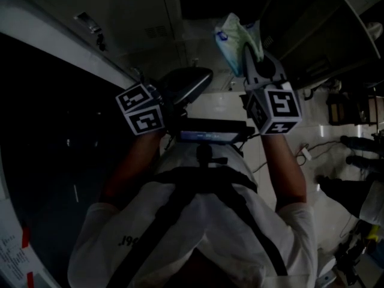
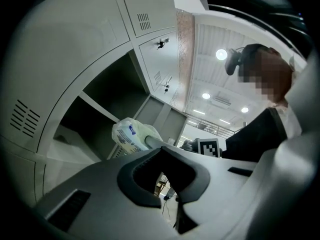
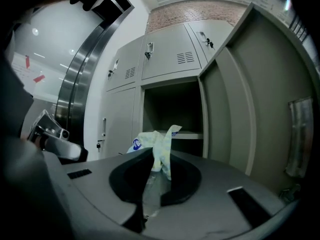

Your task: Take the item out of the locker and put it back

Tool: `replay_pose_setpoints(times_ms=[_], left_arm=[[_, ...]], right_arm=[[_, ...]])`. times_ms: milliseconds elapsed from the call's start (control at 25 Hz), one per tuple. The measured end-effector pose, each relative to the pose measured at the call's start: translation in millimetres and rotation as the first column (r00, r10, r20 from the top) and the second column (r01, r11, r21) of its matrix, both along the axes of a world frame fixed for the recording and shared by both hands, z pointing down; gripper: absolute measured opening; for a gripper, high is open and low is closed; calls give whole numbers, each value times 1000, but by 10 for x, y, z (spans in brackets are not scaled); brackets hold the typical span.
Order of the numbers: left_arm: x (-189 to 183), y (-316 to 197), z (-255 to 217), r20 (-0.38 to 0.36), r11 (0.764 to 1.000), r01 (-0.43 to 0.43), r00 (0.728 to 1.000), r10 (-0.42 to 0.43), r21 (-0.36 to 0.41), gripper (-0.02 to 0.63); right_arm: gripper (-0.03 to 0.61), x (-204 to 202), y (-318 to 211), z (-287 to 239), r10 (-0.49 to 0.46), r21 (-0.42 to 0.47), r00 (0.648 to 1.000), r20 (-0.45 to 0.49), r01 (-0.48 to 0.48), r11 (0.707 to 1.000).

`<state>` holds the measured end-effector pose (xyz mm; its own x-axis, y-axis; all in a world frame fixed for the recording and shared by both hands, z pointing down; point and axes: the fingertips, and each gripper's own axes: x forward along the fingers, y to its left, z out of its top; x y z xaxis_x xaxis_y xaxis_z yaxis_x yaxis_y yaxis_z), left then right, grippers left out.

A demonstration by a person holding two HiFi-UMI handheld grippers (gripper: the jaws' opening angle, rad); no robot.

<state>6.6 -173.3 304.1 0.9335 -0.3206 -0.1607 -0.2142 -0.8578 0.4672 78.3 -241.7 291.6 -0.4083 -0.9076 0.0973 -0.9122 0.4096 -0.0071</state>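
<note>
The right claw was clamped shut on a crumpled pale-green plastic pack in front of the open grey metal locker; the left claw was closed, empty.

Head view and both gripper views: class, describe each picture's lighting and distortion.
Head view: dim, left side almost black, only the packet and marker cubes stand out. Left gripper view: fisheye bends the locker doors, ceiling lights glare. Right gripper view: dark rounded corners, open locker shadowed inside.

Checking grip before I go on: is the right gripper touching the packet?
Touching. In the right gripper view the right gripper is shut on the packet, pinching its crumpled end.
</note>
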Motion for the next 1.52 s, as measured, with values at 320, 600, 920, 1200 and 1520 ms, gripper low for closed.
replay_pose_setpoints(times_ms=[320, 600, 920, 1200, 1520], left_arm=[[33, 162, 118, -3, 999, -27, 1000, 27, -39, 0], [4, 301, 230, 0, 997, -41, 999, 41, -70, 0], [-47, 400, 360, -11, 992, -63, 998, 62, -106, 0], [-73, 485, 407, -4, 991, -64, 998, 64, -116, 0], [-65, 529, 477, 9, 990, -66, 998, 68, -125, 0]], right_arm=[[6, 40, 242, 141, 2, -27, 1000, 26, -1, 1000], [6, 81, 423, 279, 5, -65, 999, 49, -2, 998], [6, 142, 533, 472, 19, -108, 998, 52, -13, 994], [6, 242, 677, 615, 44, -146, 997, 56, -35, 989], [6, 197, 726, 695, 36, -165, 998, 59, -25, 986]])
